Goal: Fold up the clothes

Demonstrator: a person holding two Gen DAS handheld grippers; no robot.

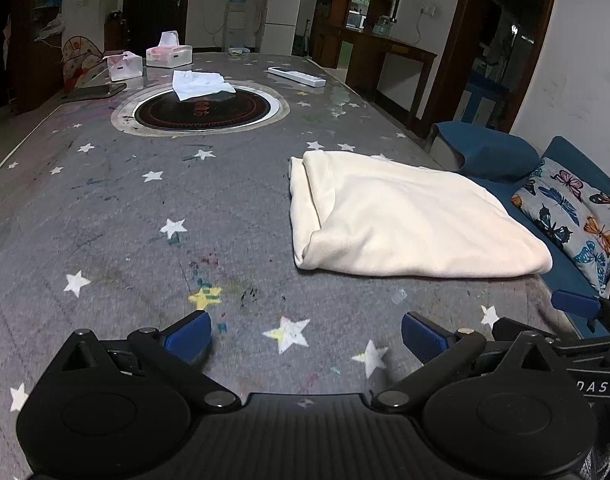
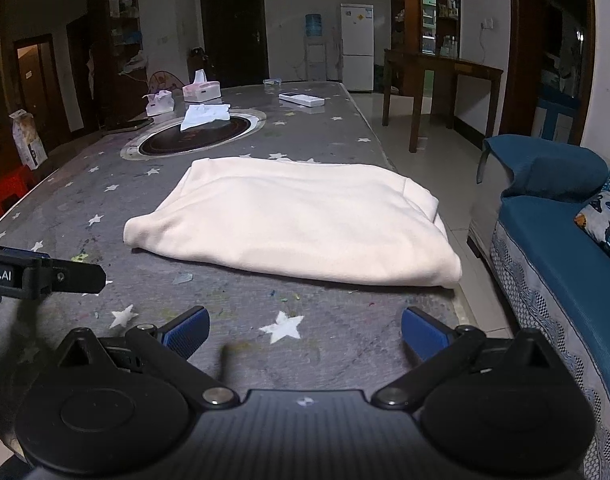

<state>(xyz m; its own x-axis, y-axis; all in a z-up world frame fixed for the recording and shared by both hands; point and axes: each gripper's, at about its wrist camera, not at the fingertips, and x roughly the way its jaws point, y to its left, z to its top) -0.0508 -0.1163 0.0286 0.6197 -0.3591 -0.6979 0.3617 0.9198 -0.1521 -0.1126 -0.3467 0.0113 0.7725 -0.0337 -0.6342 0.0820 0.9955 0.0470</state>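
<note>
A cream garment (image 1: 409, 216) lies folded into a flat rectangle on the grey star-patterned table (image 1: 145, 208), near its right edge. My left gripper (image 1: 305, 336) hovers over the table in front of and left of the garment, jaws wide open with nothing between the blue pads. In the right wrist view the same garment (image 2: 297, 220) lies straight ahead. My right gripper (image 2: 305, 332) stands open short of its near edge, nothing between its fingers. The left gripper's black body (image 2: 45, 272) shows at the left edge of that view.
A round dark hotplate (image 1: 201, 110) with a white cloth (image 1: 201, 84) on it sits mid-table. Tissue boxes (image 1: 169, 54), a phone (image 1: 97, 91) and a white power strip (image 1: 297, 76) lie farther back. A blue sofa (image 2: 561, 248) with a butterfly cushion (image 1: 577, 216) stands right of the table.
</note>
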